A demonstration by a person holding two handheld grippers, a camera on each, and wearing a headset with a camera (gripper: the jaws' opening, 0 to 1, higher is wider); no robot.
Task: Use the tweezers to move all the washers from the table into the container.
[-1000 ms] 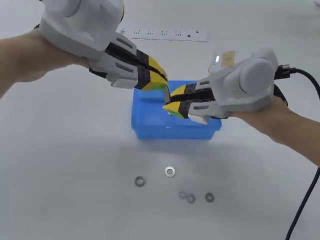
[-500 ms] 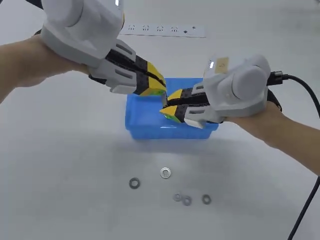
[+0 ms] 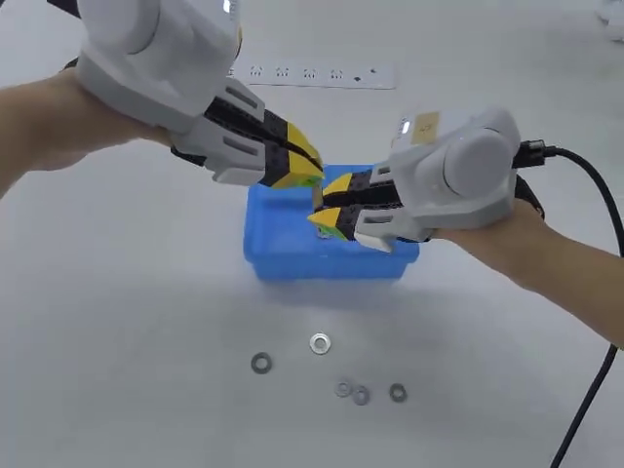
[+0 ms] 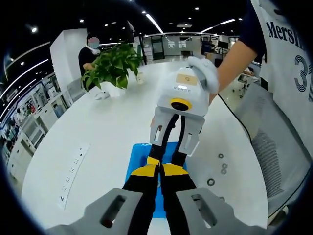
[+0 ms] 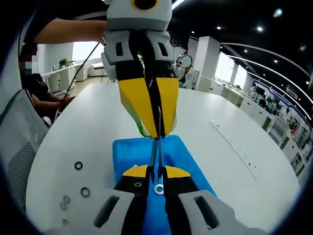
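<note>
A blue container (image 3: 292, 255) stands mid-table, and both grippers meet tip to tip above it. My left gripper (image 3: 310, 172) reaches in from the upper left, shut on the rear of thin metal tweezers (image 5: 158, 152). From the right comes my right gripper (image 3: 324, 216), its jaws shut on the tweezers' arms. A washer (image 5: 159, 189) sits at the tweezers' tips between the right jaws, over the container (image 5: 128, 152). Several loose washers (image 3: 320, 342) lie on the white table in front of the container, spread from the left one (image 3: 261, 364) to the right one (image 3: 398, 392).
A white power strip (image 3: 312, 73) lies at the table's far side. The right gripper's black cable (image 3: 593, 210) trails off to the right. In the gripper views, a potted plant (image 4: 113, 66) and a seated person (image 5: 41, 95) are far off.
The head camera has shifted a little. Both grippers stay joined over the container, and the loose washers on the table have not moved.
</note>
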